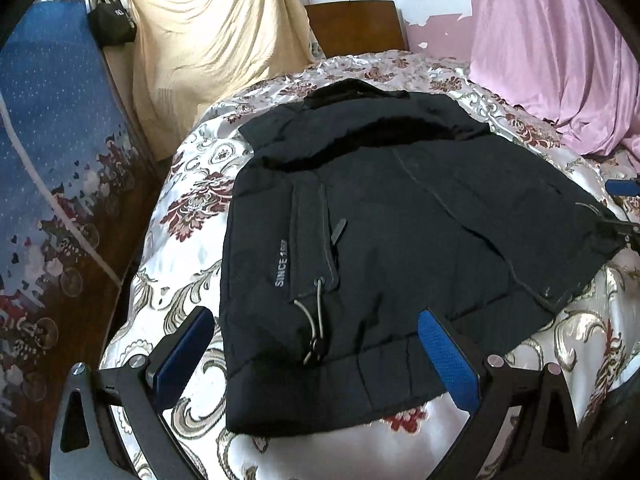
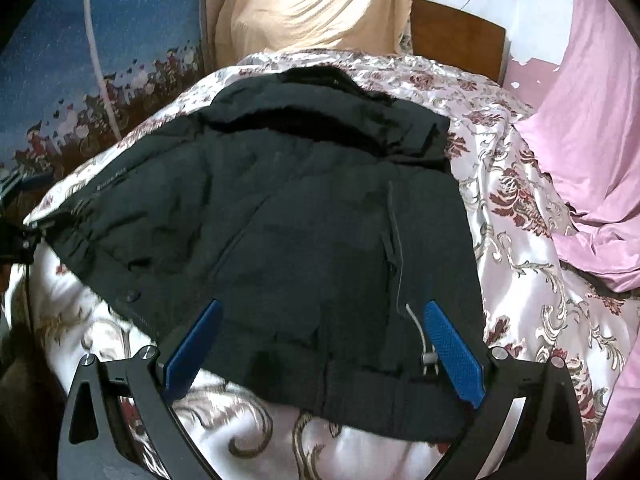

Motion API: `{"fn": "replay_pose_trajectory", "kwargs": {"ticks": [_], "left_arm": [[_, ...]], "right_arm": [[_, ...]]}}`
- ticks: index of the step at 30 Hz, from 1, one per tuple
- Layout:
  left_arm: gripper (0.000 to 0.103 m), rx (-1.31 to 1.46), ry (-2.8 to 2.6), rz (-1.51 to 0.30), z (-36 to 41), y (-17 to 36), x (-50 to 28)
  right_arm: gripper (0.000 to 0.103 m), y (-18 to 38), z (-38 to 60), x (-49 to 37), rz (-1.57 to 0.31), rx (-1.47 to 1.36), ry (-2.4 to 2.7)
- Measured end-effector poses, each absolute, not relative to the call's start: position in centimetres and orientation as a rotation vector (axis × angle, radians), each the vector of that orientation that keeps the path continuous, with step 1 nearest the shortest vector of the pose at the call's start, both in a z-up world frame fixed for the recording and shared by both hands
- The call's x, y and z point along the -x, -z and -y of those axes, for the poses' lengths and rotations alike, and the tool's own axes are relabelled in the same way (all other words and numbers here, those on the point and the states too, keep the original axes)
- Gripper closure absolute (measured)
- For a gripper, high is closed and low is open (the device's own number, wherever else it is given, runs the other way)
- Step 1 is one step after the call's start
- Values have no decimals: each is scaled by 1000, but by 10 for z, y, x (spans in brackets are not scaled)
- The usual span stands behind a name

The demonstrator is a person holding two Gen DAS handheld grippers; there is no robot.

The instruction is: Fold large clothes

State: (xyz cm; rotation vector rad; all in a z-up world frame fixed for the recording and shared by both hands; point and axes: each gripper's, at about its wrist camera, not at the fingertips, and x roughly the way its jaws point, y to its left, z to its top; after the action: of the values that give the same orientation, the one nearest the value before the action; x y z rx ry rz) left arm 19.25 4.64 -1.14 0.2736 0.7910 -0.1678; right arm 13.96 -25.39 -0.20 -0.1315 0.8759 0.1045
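Observation:
A large black padded jacket (image 1: 392, 232) lies spread on a floral satin bedspread (image 1: 180, 208), collar to the far side, hem toward me. Grey lettering and a drawcord (image 1: 316, 320) show on its left front. My left gripper (image 1: 316, 344) is open, its blue pads straddling the jacket's near left hem without holding it. In the right wrist view the same jacket (image 2: 304, 216) fills the middle. My right gripper (image 2: 320, 332) is open over the near right hem, its pads either side of the cloth. The right gripper's tip (image 1: 622, 188) shows at the jacket's far right edge.
A cream cloth (image 1: 208, 40) hangs behind the bed. A pink sheet (image 1: 560, 60) lies heaped to the right. A blue patterned panel (image 1: 52, 140) and a white cord stand to the left. A wooden headboard (image 1: 356, 28) is at the back.

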Motion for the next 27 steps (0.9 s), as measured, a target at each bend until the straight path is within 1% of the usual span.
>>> {"fn": "replay_pose_trajectory", "kwargs": {"ticks": [5, 12, 16, 19, 22, 27], "left_arm": [[0, -291, 205, -812, -51, 13, -183], [0, -366, 354, -825, -55, 17, -158], [0, -489, 294, -857, -46, 34, -159], [0, -527, 256, -892, -44, 47, -166], [0, -535, 252, -894, -40, 49, -171], [0, -645, 270, -849, -31, 52, -170]], "right_arm": [[4, 7, 254, -129, -927, 178, -154], [4, 17, 247, -111, -978, 320, -174], [4, 19, 251, -112, -1001, 288, -175], [4, 21, 255, -115, -1020, 267, -166], [4, 23, 257, -117, -1037, 268, -157], [4, 25, 266, -119, -1048, 301, -148]]}}
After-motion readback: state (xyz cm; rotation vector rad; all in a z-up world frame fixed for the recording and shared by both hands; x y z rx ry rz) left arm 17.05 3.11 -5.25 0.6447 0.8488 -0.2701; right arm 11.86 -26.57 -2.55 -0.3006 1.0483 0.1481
